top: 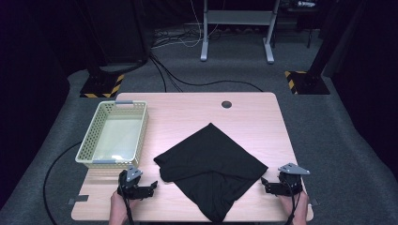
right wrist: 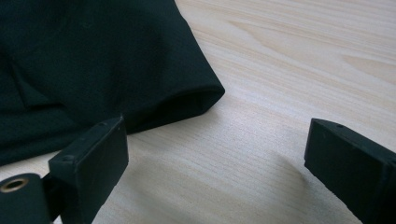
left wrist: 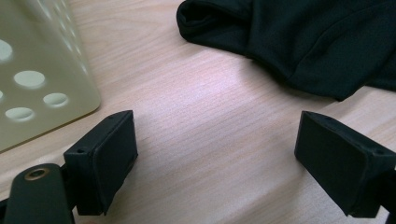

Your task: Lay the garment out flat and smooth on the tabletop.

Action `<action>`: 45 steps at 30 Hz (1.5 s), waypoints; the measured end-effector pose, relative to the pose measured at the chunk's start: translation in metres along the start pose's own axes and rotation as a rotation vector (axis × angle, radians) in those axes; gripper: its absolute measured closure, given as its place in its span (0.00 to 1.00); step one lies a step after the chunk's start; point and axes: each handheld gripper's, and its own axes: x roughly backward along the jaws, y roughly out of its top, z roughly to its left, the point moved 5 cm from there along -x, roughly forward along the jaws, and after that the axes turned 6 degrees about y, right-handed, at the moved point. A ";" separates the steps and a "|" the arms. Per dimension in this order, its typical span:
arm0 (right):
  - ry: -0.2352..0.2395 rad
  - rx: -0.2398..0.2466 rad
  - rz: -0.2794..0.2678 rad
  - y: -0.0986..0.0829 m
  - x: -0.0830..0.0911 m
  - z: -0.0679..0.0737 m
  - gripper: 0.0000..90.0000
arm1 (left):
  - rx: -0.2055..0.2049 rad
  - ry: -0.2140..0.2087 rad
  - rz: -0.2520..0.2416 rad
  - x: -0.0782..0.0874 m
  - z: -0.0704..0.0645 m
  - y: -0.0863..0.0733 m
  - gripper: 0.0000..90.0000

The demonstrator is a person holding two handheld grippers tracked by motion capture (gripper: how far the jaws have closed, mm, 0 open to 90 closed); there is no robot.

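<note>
A black folded cloth (top: pixel 211 166) lies as a diamond on the middle of the wooden table (top: pixel 187 108), one corner hanging over the front edge. My left gripper (top: pixel 151 187) rests open on the table near the front left, just short of the cloth's left corner (left wrist: pixel 205 21). At the front right my right gripper (top: pixel 265 183) is open too, beside the cloth's right corner (right wrist: pixel 201 93). Bare wood lies between both pairs of jaws. A hand holds each gripper from the bottom edge.
A pale green perforated basket (top: pixel 94 136) stands at the table's left side, its wall (left wrist: pixel 32 70) close to my left gripper. A round cable hole (top: pixel 226 104) sits near the table's far edge. Beyond the table are floor cables and stand legs.
</note>
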 end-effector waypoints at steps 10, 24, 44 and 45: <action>0.001 -0.024 -0.039 0.007 -0.002 0.003 0.07 | 0.004 0.005 0.001 -0.001 -0.001 0.001 0.14; 0.142 0.232 -0.025 0.084 -0.052 0.109 0.38 | 0.011 0.005 0.002 -0.001 -0.001 0.001 0.14; 0.158 0.155 0.010 0.084 -0.075 0.107 1.00 | 0.015 0.001 0.000 -0.001 0.000 0.001 0.15; 0.179 0.145 -0.002 0.086 -0.073 0.107 0.90 | 0.015 0.001 0.000 -0.001 0.000 0.001 0.15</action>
